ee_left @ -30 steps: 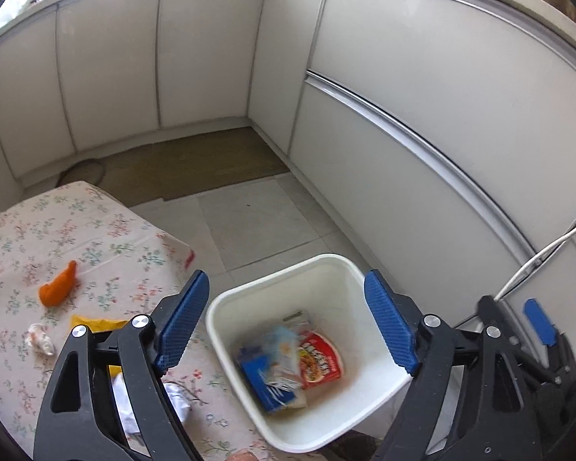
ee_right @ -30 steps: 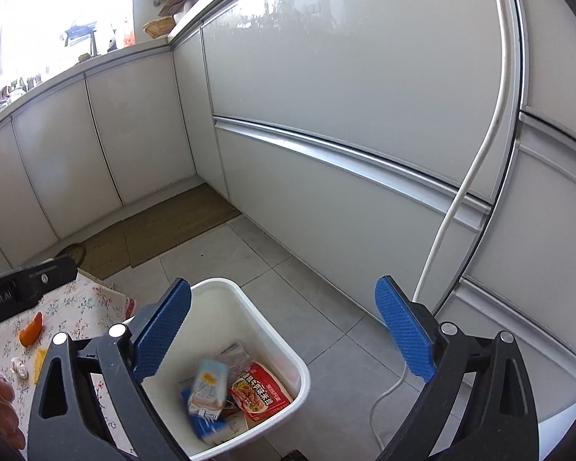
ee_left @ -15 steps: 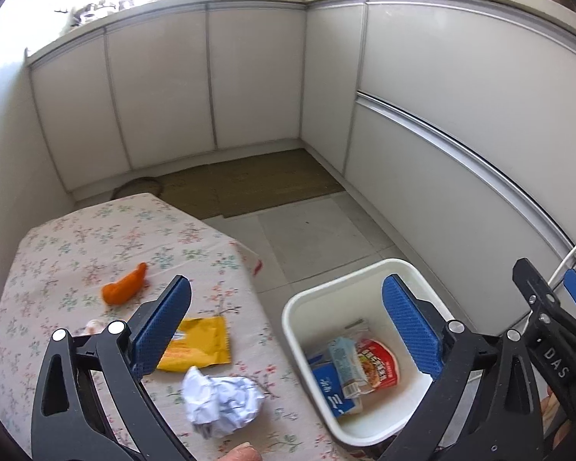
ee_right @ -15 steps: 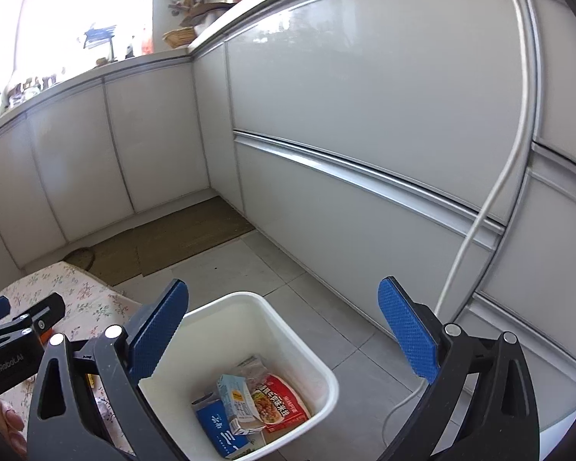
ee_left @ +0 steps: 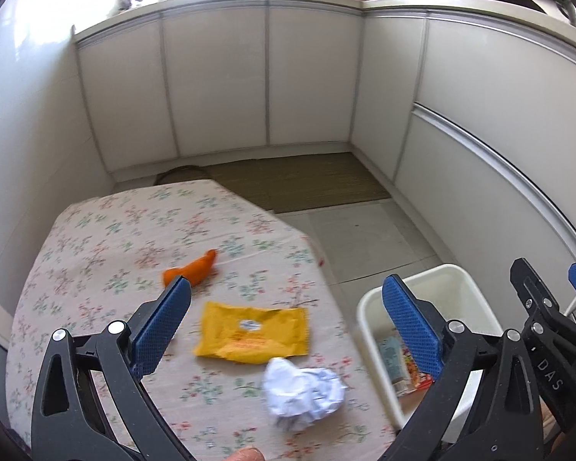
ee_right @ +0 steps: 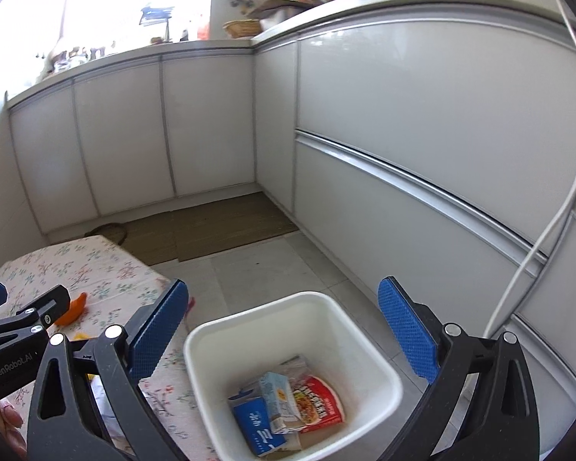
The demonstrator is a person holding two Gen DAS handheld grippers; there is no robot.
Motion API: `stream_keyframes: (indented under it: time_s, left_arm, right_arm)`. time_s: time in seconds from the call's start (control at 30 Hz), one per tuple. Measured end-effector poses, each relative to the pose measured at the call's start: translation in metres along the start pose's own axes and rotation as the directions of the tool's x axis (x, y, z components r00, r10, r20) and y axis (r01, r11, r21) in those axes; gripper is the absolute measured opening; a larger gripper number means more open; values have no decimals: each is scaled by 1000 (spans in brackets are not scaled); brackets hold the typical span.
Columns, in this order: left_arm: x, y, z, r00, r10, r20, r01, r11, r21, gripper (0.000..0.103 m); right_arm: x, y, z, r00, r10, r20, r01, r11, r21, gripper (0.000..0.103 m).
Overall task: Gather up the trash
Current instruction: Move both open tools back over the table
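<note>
Lying under left claw (ee_left: 286, 326): yellow wrapper (ee_left: 253, 334)

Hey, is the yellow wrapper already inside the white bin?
No, the yellow wrapper lies flat on the floral tablecloth, left of the white bin, next to the crumpled paper ball.

White cabinets (ee_left: 219, 84) line the corner; a brown mat (ee_left: 303, 182) covers the floor.

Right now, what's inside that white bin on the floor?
The white bin holds a blue packet, a small pale carton lying over it and a red noodle wrapper. Something grey pokes out behind them; whatever lies beneath the pile is covered.
</note>
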State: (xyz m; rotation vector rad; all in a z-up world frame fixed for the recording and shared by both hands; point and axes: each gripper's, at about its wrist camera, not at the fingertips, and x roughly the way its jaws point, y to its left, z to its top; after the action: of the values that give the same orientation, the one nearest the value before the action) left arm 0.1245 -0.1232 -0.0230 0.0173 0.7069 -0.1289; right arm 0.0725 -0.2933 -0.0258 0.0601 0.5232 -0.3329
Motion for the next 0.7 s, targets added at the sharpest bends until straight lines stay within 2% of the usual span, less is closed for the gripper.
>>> stream_keyframes:
  time_s: [0.4,0.6,0.7]
  left_arm:
    - [16,89,-11,994,91,-68,-98,989,-113,96]
    - [50,138,-20,977,121,-174,-147,978,-146,96]
    - [76,163,-26,960,114,-255,-159,974,-163,96]
  right_arm:
    - [8,79,-3,996,82,-42,-86,992,-96,96]
    - [10,116,-12,991,117,-71,-127,980,-156,96]
    - [16,127,-14,986,130,-103,-146,975,-167,96]
